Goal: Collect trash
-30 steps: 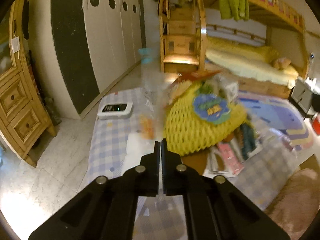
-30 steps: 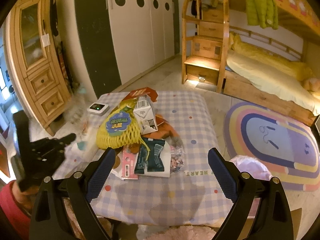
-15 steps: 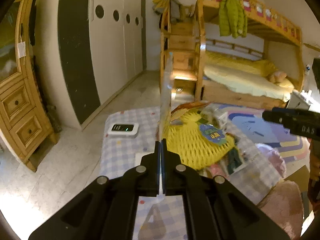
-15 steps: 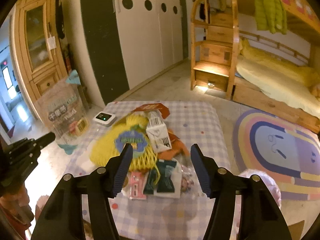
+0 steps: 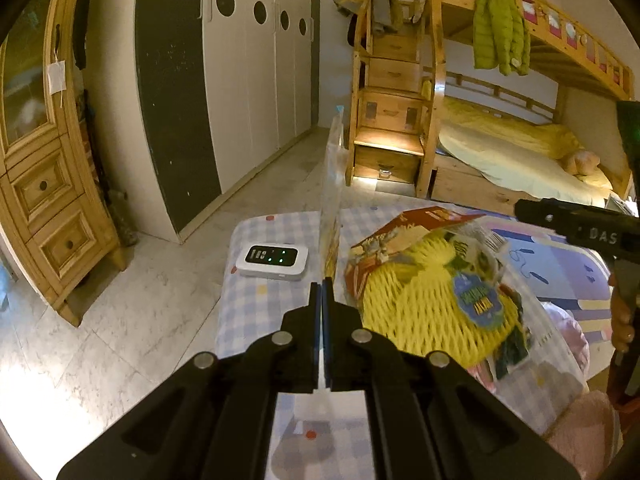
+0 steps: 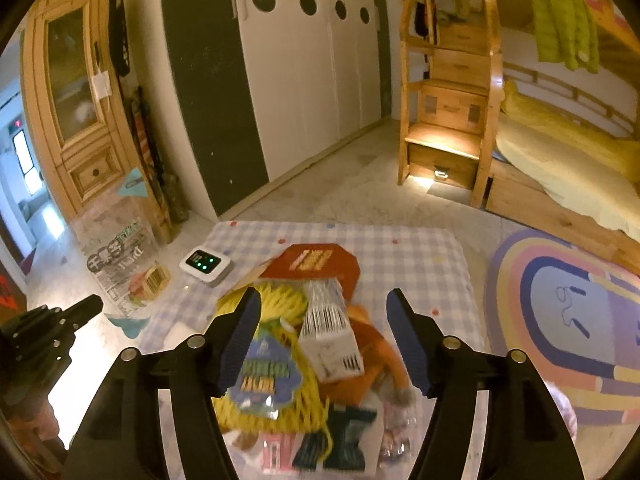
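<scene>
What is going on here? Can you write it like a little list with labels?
place: bedroom with a bunk bed
table: checked cloth, trash piled on it
left gripper: shut on a clear bag, held up off the table
right gripper: open, above the pile
pile: yellow net, white carton, red packet
also on table: white gadget with green lights

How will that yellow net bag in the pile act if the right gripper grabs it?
The yellow net bag looks like soft mesh, so it will probably sag and stretch rather than lift stiffly. The white carton lies on it and may slide off. The open right gripper could snag the mesh, which would likely help its hold.
</scene>
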The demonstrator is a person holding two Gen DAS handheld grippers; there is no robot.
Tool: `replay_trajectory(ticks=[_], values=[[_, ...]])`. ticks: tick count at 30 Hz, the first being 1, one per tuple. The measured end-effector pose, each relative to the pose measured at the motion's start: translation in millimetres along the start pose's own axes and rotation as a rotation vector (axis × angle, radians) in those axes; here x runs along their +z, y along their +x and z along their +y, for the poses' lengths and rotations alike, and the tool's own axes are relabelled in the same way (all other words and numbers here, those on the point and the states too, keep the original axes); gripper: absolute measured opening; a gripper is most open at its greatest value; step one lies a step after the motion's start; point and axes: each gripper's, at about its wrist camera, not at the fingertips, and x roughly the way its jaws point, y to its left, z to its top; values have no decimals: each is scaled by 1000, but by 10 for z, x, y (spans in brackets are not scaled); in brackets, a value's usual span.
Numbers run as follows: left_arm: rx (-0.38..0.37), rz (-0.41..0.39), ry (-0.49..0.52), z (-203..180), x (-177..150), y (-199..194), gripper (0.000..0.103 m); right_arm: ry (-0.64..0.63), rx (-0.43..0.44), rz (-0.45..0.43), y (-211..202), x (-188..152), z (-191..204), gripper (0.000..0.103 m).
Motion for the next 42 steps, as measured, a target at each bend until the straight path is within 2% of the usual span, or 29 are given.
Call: replay_trajectory(ticks=[7,13,17,24,25,26,27,29,31,33,35,38,42], values=[[-6,22,-23,78,-9,186,0,-155,12,30,297,50,315,65],[-12,14,-28,116,5,222,0,-180,13,34,513,232,375,66],[-24,20,-36,146,-51,218,0,-308,-28,77,596,134,450,79],[-45,41,-49,103,-88,324,0,-443,-119,94,687,44,510,77],[-45,42,-47,92,-91,336,0,-460,-128,94,715,61,519,73],[-46,43,-47,86,-92,345,0,-470,-135,101,752,71,524,64],[-46,46,-49,89,-96,357,0,-476,-136,111,785,76,523,59],[-44,49,-51,99,-106,365,0,-477,-129,133,843,75,515,39],[-40,52,-55,113,-111,371,0,-478,-134,131,858,82,500,27],[-37,53,-59,121,-111,361,0,-452,-113,114,799,111,468,21],[-35,48,-64,124,-101,336,0,-409,-107,85,705,171,407,9],[-33,27,-69,109,-50,222,0,-320,-93,30,529,284,281,1],[-39,-15,-53,19,33,7,0,-185,-72,-49,222,418,38,0]])
